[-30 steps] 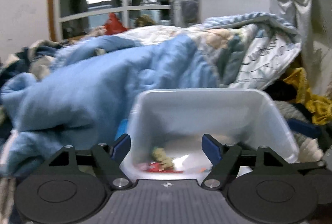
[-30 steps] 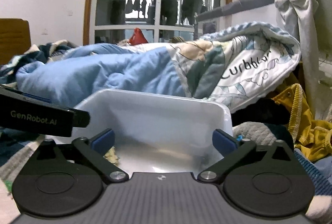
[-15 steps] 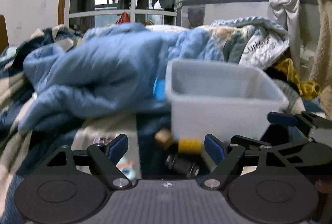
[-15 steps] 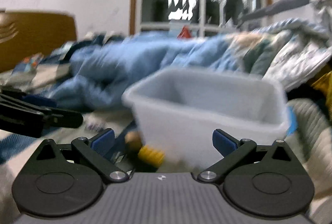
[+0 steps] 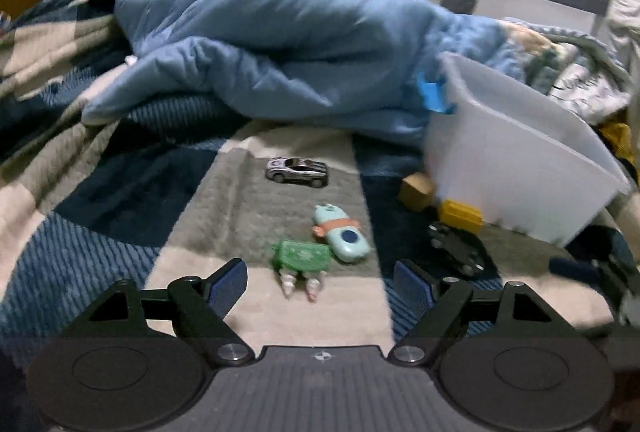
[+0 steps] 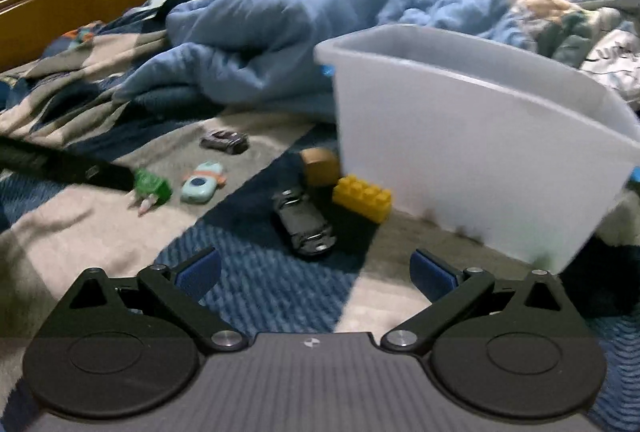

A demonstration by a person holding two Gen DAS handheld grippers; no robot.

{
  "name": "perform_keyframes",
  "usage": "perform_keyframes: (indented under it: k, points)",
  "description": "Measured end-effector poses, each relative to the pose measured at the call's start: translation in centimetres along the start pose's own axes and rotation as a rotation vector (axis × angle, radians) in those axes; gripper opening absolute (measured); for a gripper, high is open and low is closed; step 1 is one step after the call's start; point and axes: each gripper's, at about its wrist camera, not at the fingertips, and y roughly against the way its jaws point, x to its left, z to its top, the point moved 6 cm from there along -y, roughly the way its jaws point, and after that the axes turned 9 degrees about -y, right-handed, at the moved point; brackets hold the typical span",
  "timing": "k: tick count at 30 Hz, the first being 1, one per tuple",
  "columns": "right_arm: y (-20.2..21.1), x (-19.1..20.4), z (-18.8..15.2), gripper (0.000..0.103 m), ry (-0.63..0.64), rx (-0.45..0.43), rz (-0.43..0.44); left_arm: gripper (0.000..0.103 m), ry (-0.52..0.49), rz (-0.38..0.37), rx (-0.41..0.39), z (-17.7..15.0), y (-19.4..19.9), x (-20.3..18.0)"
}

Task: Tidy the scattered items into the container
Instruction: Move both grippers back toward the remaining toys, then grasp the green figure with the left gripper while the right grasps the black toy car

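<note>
Hovering with its jaws spread and empty, the left gripper (image 5: 320,282) frames the green toy (image 5: 301,255) at 12 o'clock, container (image 5: 516,167) at 2 (reach step). Right view: right gripper (image 6: 316,268), likewise spread and empty, faces the black car (image 6: 304,224) at 12; closing comes next.

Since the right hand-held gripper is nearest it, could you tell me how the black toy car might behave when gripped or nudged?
The black toy car sits on its wheels, so a nudge along its length may roll it. The ribbed blanket probably slows that. Its body looks rigid and smooth, so a sideways pinch should hold, though it might slip.
</note>
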Motion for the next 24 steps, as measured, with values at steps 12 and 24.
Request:
perform_keyframes:
  k: [12, 24]
  points:
    - [-3.3, 0.1, 1.7, 0.090, 0.030, -0.032, -0.024, 0.058, -0.066, 0.101, 0.081, -0.7, -4.6, -0.9]
    - [-7.3, 0.4, 1.7, 0.043, 0.015, 0.090, 0.004, 0.054, -0.098, 0.054, 0.102, -0.5, -5.0, 0.0]
